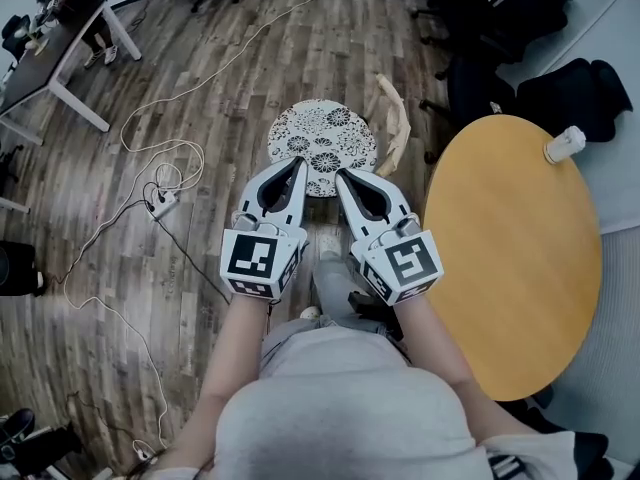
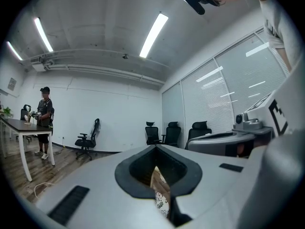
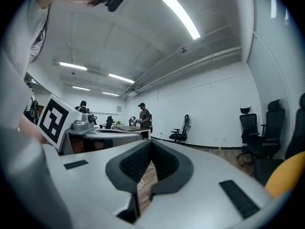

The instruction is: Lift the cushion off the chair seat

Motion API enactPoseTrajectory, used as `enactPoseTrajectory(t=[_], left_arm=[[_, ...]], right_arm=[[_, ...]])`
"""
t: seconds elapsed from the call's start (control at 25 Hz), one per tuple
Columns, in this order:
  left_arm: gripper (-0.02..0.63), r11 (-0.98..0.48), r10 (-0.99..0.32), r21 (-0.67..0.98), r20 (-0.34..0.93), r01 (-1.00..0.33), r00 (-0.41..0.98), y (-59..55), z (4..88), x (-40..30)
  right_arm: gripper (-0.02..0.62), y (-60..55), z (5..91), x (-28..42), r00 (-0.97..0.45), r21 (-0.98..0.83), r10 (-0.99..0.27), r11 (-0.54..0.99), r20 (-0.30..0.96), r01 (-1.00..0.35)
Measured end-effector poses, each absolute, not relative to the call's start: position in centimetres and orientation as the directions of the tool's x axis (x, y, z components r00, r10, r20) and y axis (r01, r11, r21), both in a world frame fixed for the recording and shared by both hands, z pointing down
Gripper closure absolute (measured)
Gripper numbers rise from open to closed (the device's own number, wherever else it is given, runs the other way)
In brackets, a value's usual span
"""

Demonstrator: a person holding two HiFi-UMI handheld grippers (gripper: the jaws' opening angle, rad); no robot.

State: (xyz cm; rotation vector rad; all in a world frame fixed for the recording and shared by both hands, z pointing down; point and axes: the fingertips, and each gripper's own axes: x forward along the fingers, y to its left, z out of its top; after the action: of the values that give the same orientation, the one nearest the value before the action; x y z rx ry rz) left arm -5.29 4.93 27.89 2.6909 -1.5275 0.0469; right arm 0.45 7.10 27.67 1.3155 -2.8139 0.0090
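A round cushion [image 1: 322, 140] with a black-and-white flower print lies on a wooden chair whose pale backrest [image 1: 396, 120] shows just to its right. My left gripper [image 1: 299, 161] is shut and empty, with its tips over the cushion's near edge. My right gripper [image 1: 341, 175] is beside it, also shut and empty, at the cushion's near right edge. In the left gripper view a sliver of the cushion [image 2: 162, 202] shows through the gap behind the closed tips [image 2: 156, 147]. The right gripper view shows closed tips [image 3: 151, 141] pointing level, with wood floor below.
A round yellow table [image 1: 510, 258] stands close on the right, with a white object [image 1: 565, 145] on it. Cables and a power strip [image 1: 163, 203] lie on the floor at left. A desk [image 1: 55, 53] stands far left and black office chairs [image 1: 500, 28] far right.
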Motion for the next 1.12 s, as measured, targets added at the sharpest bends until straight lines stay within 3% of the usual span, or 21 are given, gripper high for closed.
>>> enactPoseTrajectory(t=[1.12], left_arm=[[0.603, -0.425, -0.880, 0.167, 0.152, -0.890, 0.449, -16.5, 33.6, -3.7]], right_arm=[[0.569, -14.6, 32.3, 2.2, -0.727, -0.042, -0.665, 0.732, 0.171, -0.680]])
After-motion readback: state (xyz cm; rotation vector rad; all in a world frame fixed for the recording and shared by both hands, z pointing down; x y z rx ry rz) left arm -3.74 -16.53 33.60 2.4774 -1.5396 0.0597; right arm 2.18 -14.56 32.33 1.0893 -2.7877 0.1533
